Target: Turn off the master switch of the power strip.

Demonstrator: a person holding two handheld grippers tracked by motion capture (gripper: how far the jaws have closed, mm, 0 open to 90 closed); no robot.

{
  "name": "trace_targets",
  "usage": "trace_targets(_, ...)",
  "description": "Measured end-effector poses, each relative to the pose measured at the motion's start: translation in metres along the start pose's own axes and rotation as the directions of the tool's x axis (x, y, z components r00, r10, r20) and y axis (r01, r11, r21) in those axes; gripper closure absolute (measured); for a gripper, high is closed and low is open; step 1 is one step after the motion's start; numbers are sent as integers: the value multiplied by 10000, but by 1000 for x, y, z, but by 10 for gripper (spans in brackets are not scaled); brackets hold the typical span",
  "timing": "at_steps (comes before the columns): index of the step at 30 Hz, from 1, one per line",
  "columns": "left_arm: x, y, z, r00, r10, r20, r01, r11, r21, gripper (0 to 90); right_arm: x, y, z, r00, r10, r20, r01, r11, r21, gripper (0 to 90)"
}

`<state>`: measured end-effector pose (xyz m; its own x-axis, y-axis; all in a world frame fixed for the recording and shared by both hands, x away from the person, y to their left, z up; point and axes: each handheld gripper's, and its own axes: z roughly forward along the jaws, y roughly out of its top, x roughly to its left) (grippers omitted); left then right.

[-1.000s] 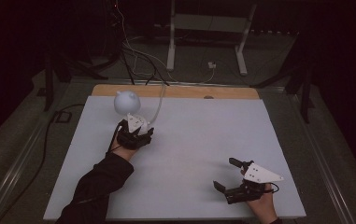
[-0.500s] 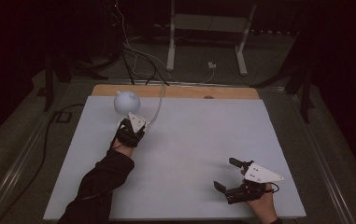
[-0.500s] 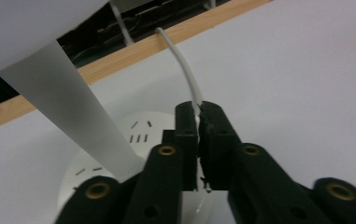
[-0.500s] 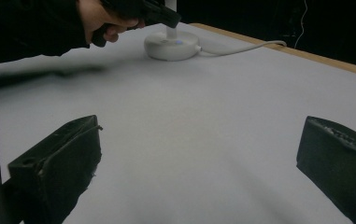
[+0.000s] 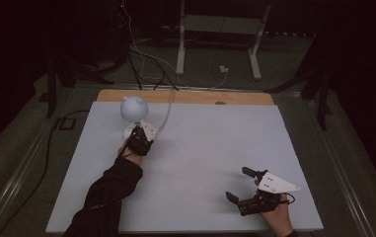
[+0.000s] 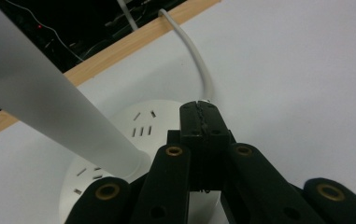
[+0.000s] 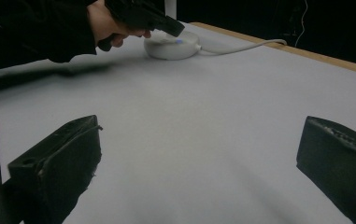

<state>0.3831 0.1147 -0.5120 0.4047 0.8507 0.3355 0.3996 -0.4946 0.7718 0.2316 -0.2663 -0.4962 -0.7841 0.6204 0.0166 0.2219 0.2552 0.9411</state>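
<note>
Since a second ago, the left gripper (image 5: 137, 134) has stayed low over the base of the little white lamp (image 5: 134, 109), and the right gripper (image 5: 242, 186) has stayed in its spot too. Almost nothing has moved.

Nearest to the person, the right hand (image 5: 273, 213) comes in at the bottom right of the high view. Only the hand shows; the arm is cut off by the bottom edge. It holds the right gripper low over the white counter (image 5: 205, 148), pointing to the left. Its jaws are spread wide apart with nothing between them. The right gripper view shows one black jaw on each side and bare counter in the middle.

Farther up on the left, a dark sleeve (image 5: 107, 192) reaches forward across the counter. The left hand (image 5: 132, 148) holds the left gripper with its tip down over the round lamp base (image 6: 119, 154). In the left gripper view its jaws are pressed together, and nothing shows between them. I cannot tell if the tip touches the base.

The lamp stands near the far left of the counter. Its round head hides part of the base from above. A white cord (image 6: 192, 51) runs from the base toward the wooden far edge (image 5: 190, 97). Beyond that the room is very dark, and the stands and wires there are hard to make out.
</note>
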Motion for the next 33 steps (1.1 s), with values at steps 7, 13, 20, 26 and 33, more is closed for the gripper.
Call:
trace_targets(7,-1,-2,5,9999,94,74,-96,9995,301,900,0,0,0,10000,-21,-2,21,10000,15,0)
trace_targets(13,-2,-2,7,10000,55,66,-56,9996,278,900,0,0,0,10000,-5,-13,5,10000,29,0)
trace_targets(20,1,-2,9,9996,-65,259,56,9994,353,900,0,0,0,10000,-11,-28,11,10000,40,0)
trace_targets(26,2,-3,10,10000,11,37,-12,9987,501,900,0,0,1,10000,-25,-27,25,10000,68,0)
trace_targets(33,1,-1,10,9998,185,63,-188,9979,615,900,1,0,1,10000,-41,-36,41,10000,65,0)
